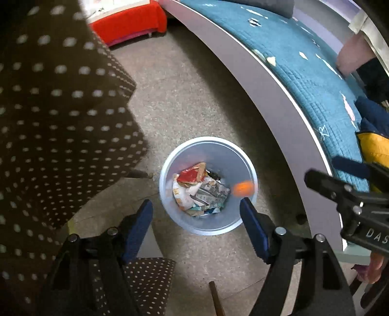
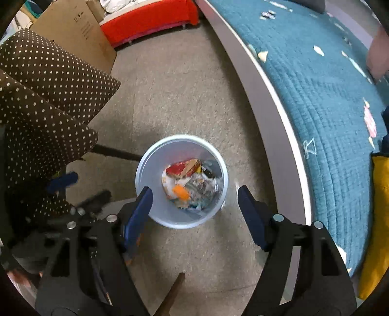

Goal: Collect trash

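Observation:
A pale blue waste bin (image 1: pixel 218 150) (image 2: pixel 155 155) stands on the carpet, partly filled with crumpled wrappers (image 1: pixel 194 177) (image 2: pixel 184 170). A blurred orange scrap (image 1: pixel 242 188) shows in the air at the bin's right rim in the left wrist view. In the right wrist view the orange scrap (image 2: pixel 181 192) shows over the trash inside. My left gripper (image 1: pixel 196 203) hangs open above the bin, nothing between its blue pads. My right gripper (image 2: pixel 195 191) is open over the bin too, holding nothing. Each gripper shows at the edge of the other's view, the right gripper (image 1: pixel 323 170) and the left gripper (image 2: pixel 82 189).
Brown polka-dot cushions (image 1: pixel 60 109) (image 2: pixel 48 97) on a dark-legged seat crowd the left. A bed with a teal quilt (image 1: pixel 304 73) (image 2: pixel 316 85) and grey frame curves along the right. A red item (image 2: pixel 150 21), a cardboard box (image 2: pixel 77 31) and a yellow cloth (image 2: pixel 379 206) lie around.

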Demonstrator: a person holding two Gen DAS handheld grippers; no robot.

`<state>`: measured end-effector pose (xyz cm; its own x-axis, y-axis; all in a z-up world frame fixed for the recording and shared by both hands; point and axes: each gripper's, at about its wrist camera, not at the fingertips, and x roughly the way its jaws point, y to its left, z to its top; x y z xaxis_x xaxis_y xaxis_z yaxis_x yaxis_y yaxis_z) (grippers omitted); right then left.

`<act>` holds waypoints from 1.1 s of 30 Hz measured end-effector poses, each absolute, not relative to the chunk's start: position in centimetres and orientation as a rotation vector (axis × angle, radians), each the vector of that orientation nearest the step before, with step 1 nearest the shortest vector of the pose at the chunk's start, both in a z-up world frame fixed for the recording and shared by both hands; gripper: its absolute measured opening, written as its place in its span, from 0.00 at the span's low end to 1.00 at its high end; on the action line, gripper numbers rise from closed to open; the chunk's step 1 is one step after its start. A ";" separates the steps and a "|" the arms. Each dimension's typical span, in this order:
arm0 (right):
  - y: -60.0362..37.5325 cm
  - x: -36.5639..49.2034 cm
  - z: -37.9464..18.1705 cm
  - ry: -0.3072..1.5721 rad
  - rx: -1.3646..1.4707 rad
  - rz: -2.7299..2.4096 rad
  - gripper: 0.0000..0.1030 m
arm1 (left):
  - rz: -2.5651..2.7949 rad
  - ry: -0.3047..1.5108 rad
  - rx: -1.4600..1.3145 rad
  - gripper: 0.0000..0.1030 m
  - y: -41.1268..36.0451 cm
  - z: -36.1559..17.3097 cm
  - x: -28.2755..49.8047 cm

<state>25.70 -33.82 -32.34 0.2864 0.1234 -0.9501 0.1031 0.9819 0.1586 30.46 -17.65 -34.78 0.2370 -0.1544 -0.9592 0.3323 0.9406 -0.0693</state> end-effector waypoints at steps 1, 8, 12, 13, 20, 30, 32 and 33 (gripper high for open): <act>-33.7 25.1 -32.1 1.281 0.193 0.013 0.70 | -0.341 1.284 0.159 0.70 -17.5 -34.5 30.3; -33.1 19.2 -28.0 1.196 0.187 -0.053 0.70 | -0.408 1.238 0.169 0.70 -17.8 -31.3 26.7; -32.7 14.6 -24.0 1.098 0.193 -0.125 0.70 | -0.436 1.170 0.160 0.72 -18.1 -27.8 23.1; -32.6 13.6 -23.1 1.074 0.192 -0.136 0.70 | -0.440 1.156 0.160 0.73 -18.2 -27.0 22.2; -30.2 5.6 -15.3 0.843 0.185 -0.167 0.70 | -0.440 0.978 0.140 0.73 -16.3 -19.5 14.8; -25.4 -1.8 -6.6 0.579 0.113 -0.091 0.70 | -0.314 0.677 0.090 0.75 -10.8 -9.1 4.6; -24.2 -3.3 -5.3 0.533 0.087 -0.069 0.70 | -0.273 0.633 0.086 0.75 -9.7 -7.8 2.9; -23.9 -3.7 -5.0 0.520 0.082 -0.061 0.70 | -0.254 0.610 0.083 0.75 -9.2 -7.1 1.9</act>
<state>-3.72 -23.88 -4.96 0.8663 -0.0376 -0.4982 0.0792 0.9949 0.0625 1.91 -9.18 -7.15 0.7894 -0.2116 -0.5763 0.2603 0.9655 0.0021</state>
